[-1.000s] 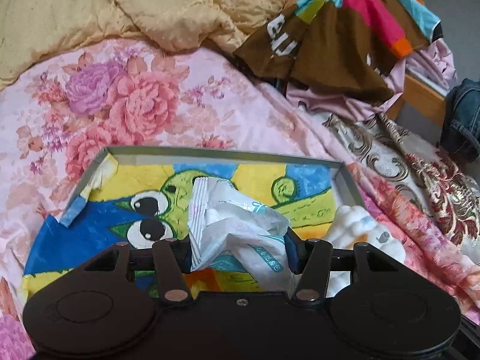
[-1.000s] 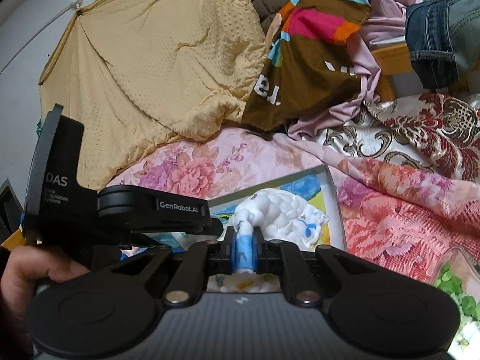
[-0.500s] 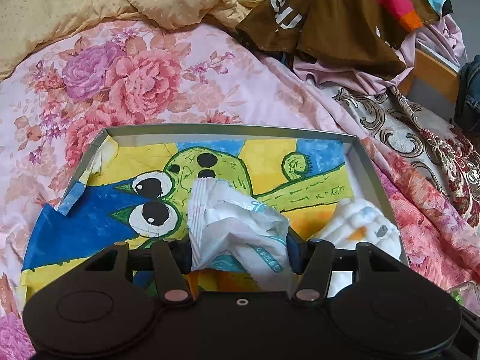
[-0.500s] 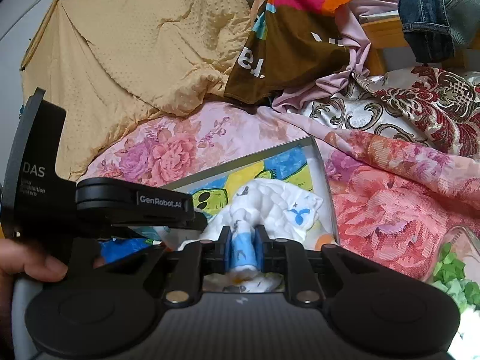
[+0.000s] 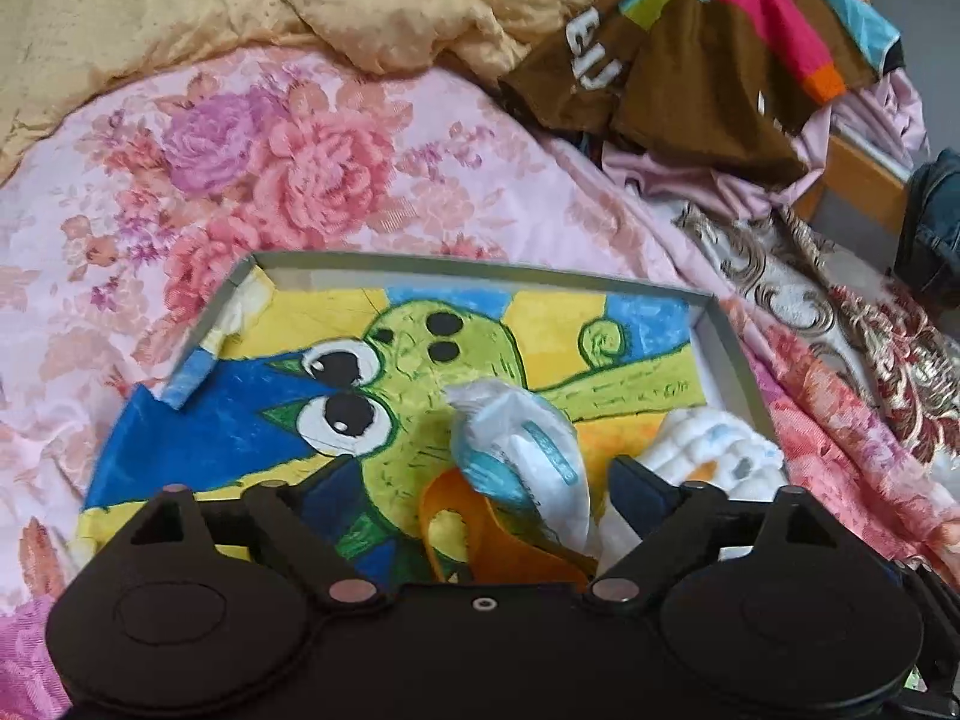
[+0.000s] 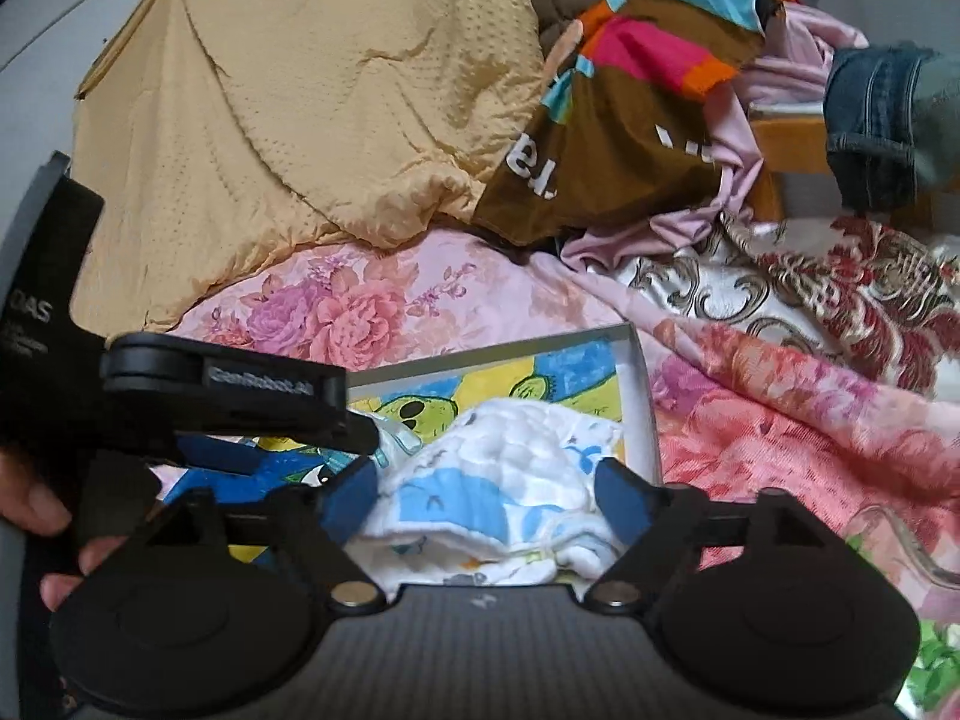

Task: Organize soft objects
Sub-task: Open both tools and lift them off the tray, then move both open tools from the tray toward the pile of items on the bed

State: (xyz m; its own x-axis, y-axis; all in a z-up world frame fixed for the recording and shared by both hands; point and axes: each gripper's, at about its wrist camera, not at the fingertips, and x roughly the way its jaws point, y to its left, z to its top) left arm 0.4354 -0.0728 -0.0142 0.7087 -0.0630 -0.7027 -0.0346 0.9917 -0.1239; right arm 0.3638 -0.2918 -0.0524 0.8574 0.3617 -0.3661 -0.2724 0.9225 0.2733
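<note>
Both jaws opening: left hand-held gripper (image 5: 480,483) releases the crumpled white-and-teal wrapper (image 5: 521,450); right hand-held gripper (image 6: 486,495) frees the white-and-blue quilted cloth (image 6: 504,468) lying between its fingers.

Occluded, cropped and blurred regions in my two wrist views.

My left gripper's (image 5: 480,480) black body hides the near edge of the shallow box (image 5: 480,269) and the lower part of the crumpled white packet (image 5: 522,450); the white quilted cloth (image 5: 714,450) is partly behind one finger. In my right view, the left gripper (image 6: 228,396) covers the box's left half; the jeans (image 6: 876,120) run off the frame; the clear container with green pieces (image 6: 900,546) is cropped and blurred; lettering on the brown garment (image 6: 600,138) is folded, unreadable.
</note>
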